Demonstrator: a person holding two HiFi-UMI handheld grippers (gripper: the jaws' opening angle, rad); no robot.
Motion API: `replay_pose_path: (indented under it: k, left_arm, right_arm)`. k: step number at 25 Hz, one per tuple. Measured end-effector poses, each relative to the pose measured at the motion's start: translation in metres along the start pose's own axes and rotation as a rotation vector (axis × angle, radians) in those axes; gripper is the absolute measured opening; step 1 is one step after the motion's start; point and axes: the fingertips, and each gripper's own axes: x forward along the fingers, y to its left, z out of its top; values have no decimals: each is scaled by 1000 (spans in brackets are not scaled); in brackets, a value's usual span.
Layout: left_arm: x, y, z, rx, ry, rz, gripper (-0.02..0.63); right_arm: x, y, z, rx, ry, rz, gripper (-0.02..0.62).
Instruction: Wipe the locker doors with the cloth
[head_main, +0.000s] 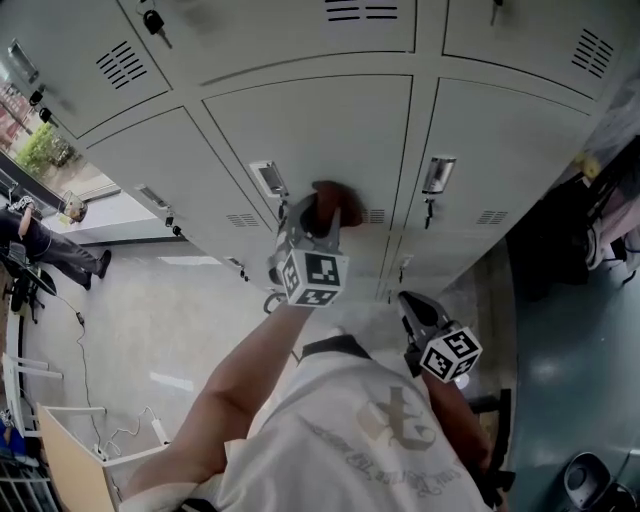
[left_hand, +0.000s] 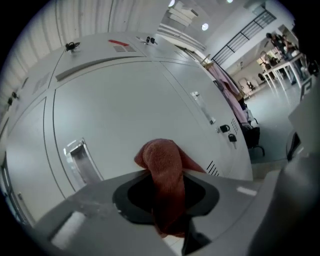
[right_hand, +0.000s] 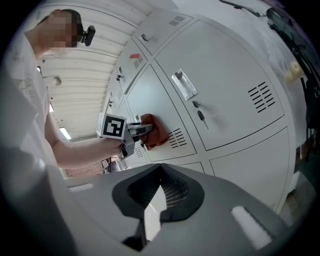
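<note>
**Left gripper presses cloth on locker door; right gripper idle.**

Head view: the left gripper (head_main: 322, 215) is clamped on the reddish cloth (head_main: 335, 197). The wad ahead of its tips sits flat against the middle locker door (head_main: 320, 120), just right of the recessed handle (head_main: 268, 178). This looks like mid-wipe contact. The left arm reaches forward, nearly straight. The right gripper (head_main: 410, 303) is low and back by the torso with the elbow bent, well apart from the doors, likely parked out of the way.

Left gripper view: the jaws pinch the cloth mid-length, so the bunched end pokes past the tips as a pad. The tail hangs back, and the handle is ahead-left.

Right gripper view: the jaws are together with nothing between them. The cloth is ahead, up-left, touching the door beside the vent slots (right_hand: 176, 138).
</note>
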Motion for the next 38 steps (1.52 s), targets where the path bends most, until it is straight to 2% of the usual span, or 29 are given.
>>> replay_pose_path:
  k: [2, 10, 13, 17, 22, 25, 32, 38]
  left_arm:
    - [-4, 10, -2, 43, 7, 32, 110]
    - [-32, 73, -7, 116, 24, 188, 111]
    - [-40, 92, -17, 76, 28, 219, 112]
    - [-50, 111, -32, -24, 33, 253, 112]
    - [-61, 138, -43, -110, 44, 304, 110]
    - [-65, 151, -48, -131, 54, 331, 110]
    - [-50, 122, -11, -64, -4, 254, 106]
    - [-30, 79, 17, -40, -39, 110, 104]
  right_arm:
    - [4, 3, 0, -5, 5, 15, 8]
    - [7, 6, -2, -7, 17, 26, 8]
    - [9, 7, -1, -9, 12, 34, 8]
    - [9, 7, 0, -10, 10, 32, 8]
    - [10, 8, 3, -14, 4, 29, 8]
    - [12, 8, 5, -28, 8, 31, 8]
    - [17, 5, 24, -83, -7, 40, 8]
    - [21, 8, 38, -104, -30, 33, 8]
